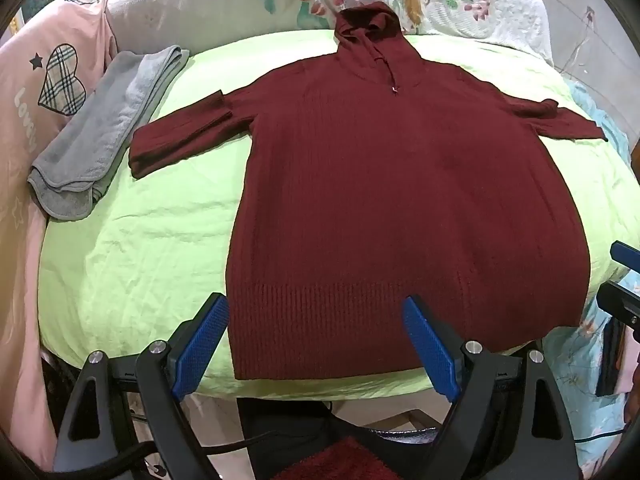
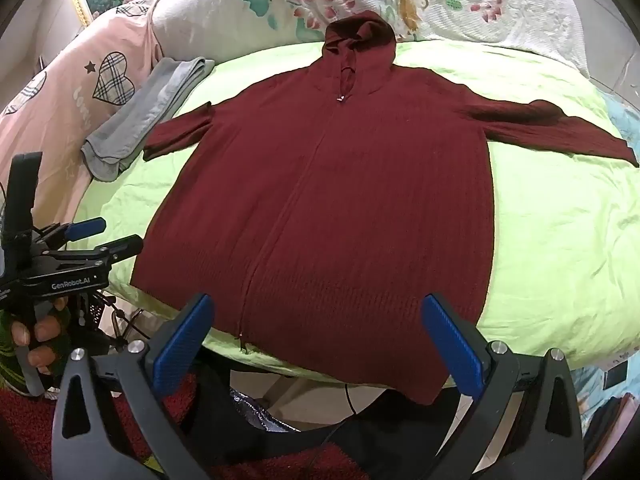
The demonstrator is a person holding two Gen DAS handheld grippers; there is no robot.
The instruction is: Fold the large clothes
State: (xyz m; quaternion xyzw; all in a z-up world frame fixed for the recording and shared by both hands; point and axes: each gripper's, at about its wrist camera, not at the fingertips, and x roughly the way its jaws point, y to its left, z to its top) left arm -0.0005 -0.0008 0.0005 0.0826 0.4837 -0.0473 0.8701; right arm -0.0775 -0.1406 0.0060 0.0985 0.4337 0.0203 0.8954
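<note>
Now maroon hooded sweater [image 1: 400, 200] lies flat, sleeves spread.

A dark maroon hooded knit cardigan [image 2: 332, 200] is lying spread flat, front side up, on the lime-green sheet [image 2: 560, 240]. Its zipper [image 2: 280, 216] is running closed down the middle from neck to hem. The hood [image 2: 360, 32] is pointing away toward the far end, slightly bunched. Both sleeves are stretching outward to either side, the left sleeve [image 2: 180, 132] doubled back on itself, the right sleeve [image 2: 568, 132] reaching near the sheet's edge. The ribbed hem [image 2: 340, 344] is hanging slightly over the near edge.
</note>
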